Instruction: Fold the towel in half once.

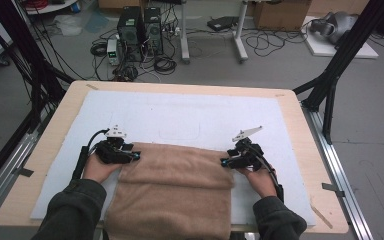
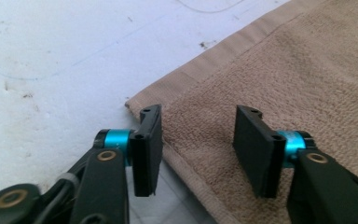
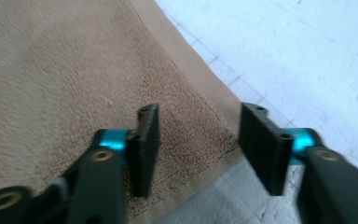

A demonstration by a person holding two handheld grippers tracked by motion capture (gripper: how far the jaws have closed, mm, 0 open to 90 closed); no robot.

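Workshop floor strewn with cables and computer towers beyond a wooden table topped by a white foam sheet. Left to right across the near half of that sheet: left gripper at the far left corner of the tan towel, jaws spread apart, holding nothing, straddling the hemmed side edge just behind the corner, as seen in the left gripper view. Tan towel laid flat, apparently doubled, its far hem across the sheet and its near end hanging over the table's front edge. Right gripper at the far right corner, jaws likewise parted and empty, one over the pile, the other past the hem over the foam.

Handling, by judgement: terry cloth, light, soft and limp, not fragile, not slippery; sags wherever unsupported, so best taken at both far corners together. Suggested hold: the flat woven hem band just inside each corner, pinching all layers, since the looped pile alone may stretch or slip free.
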